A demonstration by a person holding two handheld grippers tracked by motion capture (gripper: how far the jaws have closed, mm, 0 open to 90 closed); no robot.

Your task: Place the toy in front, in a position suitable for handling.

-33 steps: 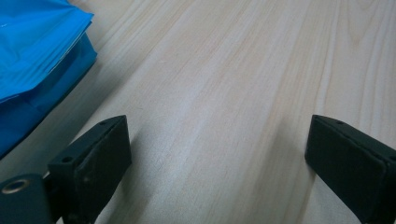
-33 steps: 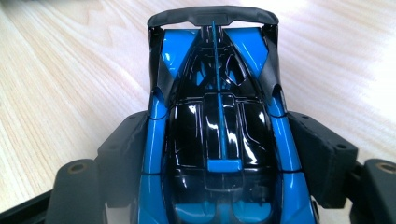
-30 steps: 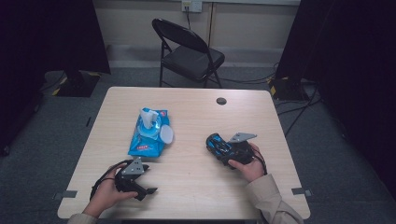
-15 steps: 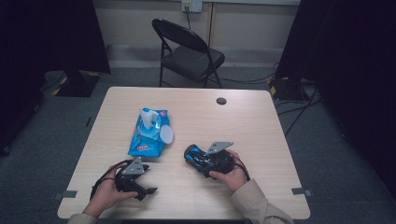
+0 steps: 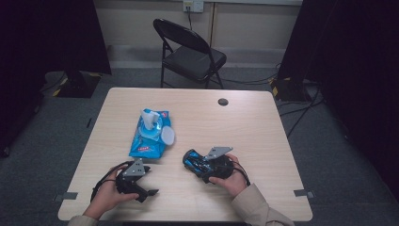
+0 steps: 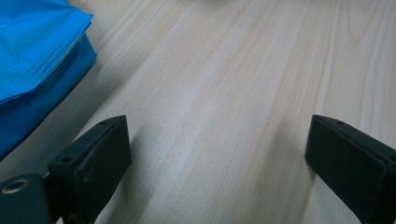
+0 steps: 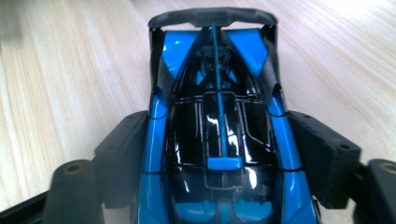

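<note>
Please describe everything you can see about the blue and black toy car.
The toy car is a glossy, plastic-looking racing model, blue with black panels, a dark canopy and a black rear wing at its far end. It sits flat on the wooden table, right of the blue wipes pack. The right gripper clamps it, one black jaw against each side.

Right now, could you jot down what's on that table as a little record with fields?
Surface: pale wooden table
Toy: glossy blue and black toy race car, clamped by its sides in the right gripper
Packet: blue plastic wipes packet, lid flipped open, a white wipe sticking up
Left gripper: open, nothing between the jaws, beside the packet
Behind the table: black folding chair
</note>
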